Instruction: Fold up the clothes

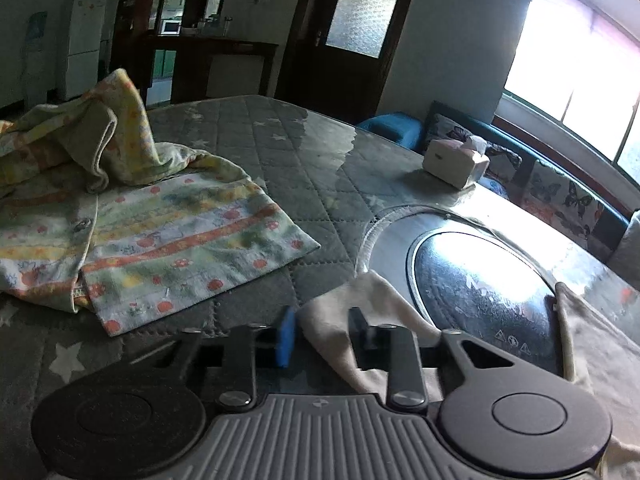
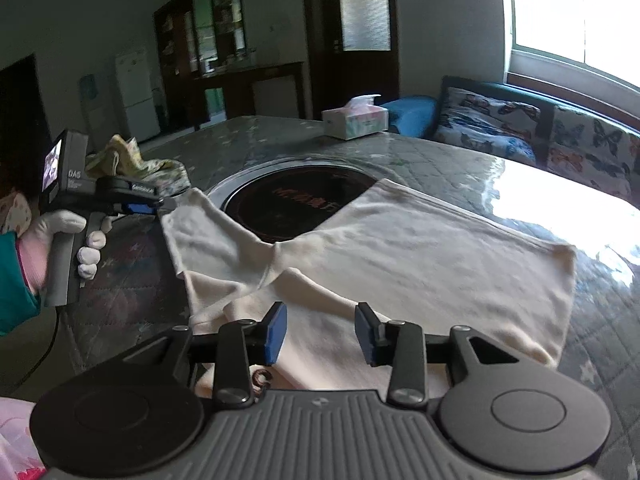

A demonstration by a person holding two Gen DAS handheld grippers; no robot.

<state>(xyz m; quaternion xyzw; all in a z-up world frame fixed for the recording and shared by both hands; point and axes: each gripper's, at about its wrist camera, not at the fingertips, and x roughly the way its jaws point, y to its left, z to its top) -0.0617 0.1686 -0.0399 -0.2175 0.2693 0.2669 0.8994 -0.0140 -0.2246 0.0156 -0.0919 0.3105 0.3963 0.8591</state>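
Tissue box on quilted table

Table – grey quilted cover, white star print, glossy sheen toward window. Round dark glass cooktop set in middle (steel ring around it). Cream shirt spread flat, overlapping cooktop edge. Striped floral garment lying rumpled at left. Tissue box near far edge.

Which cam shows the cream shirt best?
Right wrist view: the cream cotton T-shirt lies spread across the table, body and one sleeve visible, partly over the round black cooktop. The left wrist view catches only a sleeve edge between its fingers.
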